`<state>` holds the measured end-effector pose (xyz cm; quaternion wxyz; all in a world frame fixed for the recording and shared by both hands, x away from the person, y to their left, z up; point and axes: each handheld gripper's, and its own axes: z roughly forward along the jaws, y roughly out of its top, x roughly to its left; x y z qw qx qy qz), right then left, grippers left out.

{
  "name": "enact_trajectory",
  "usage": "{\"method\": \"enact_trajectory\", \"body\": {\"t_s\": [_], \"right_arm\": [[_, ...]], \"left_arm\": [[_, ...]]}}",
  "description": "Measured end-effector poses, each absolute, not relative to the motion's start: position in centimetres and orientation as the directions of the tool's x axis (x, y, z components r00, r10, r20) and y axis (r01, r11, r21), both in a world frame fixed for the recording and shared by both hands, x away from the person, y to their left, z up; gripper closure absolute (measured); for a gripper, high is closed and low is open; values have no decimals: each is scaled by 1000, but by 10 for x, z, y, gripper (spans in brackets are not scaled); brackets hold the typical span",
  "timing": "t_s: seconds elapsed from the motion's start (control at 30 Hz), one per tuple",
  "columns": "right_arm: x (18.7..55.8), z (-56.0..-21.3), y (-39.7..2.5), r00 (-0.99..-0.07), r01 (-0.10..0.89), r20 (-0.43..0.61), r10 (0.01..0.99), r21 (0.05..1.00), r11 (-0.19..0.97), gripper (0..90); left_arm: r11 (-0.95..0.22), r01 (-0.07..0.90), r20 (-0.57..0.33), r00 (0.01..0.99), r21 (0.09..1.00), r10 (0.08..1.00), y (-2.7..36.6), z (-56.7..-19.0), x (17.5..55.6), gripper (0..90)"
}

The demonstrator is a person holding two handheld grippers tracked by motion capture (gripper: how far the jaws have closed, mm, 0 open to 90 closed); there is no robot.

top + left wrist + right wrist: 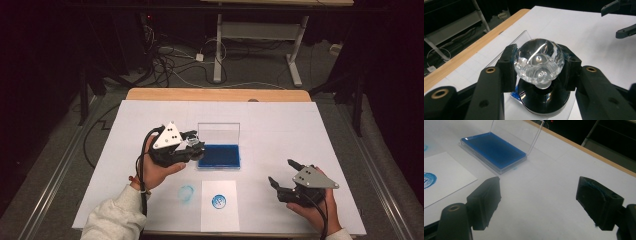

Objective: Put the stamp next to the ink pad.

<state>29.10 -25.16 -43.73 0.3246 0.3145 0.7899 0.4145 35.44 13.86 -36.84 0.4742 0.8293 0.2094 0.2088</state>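
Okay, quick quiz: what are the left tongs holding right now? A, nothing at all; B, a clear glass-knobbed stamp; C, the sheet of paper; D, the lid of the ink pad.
B: in the left gripper view, the left tongs are shut on the clear-knobbed stamp, their black pads pressed against both sides of its knob.

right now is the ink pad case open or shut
Open: the ink pad case has its clear lid standing upright behind the bare blue pad.
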Motion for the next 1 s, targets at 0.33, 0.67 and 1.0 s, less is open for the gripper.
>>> {"method": "enact_trajectory", "body": {"t_s": [0.33,0.67,1.0], "right_arm": [[291,-440,-247,-619,235,-255,743,843,484,212],[290,-443,-245,-640,242,-255,724,828,505,216],[291,-446,-244,-645,257,-259,718,812,524,215]], "left_arm": [[-499,179,150,822,848,550,147,-365,365,545],[-524,249,120,811,814,572,154,-399,386,544],[-548,335,96,785,767,613,160,-428,407,543]]}}
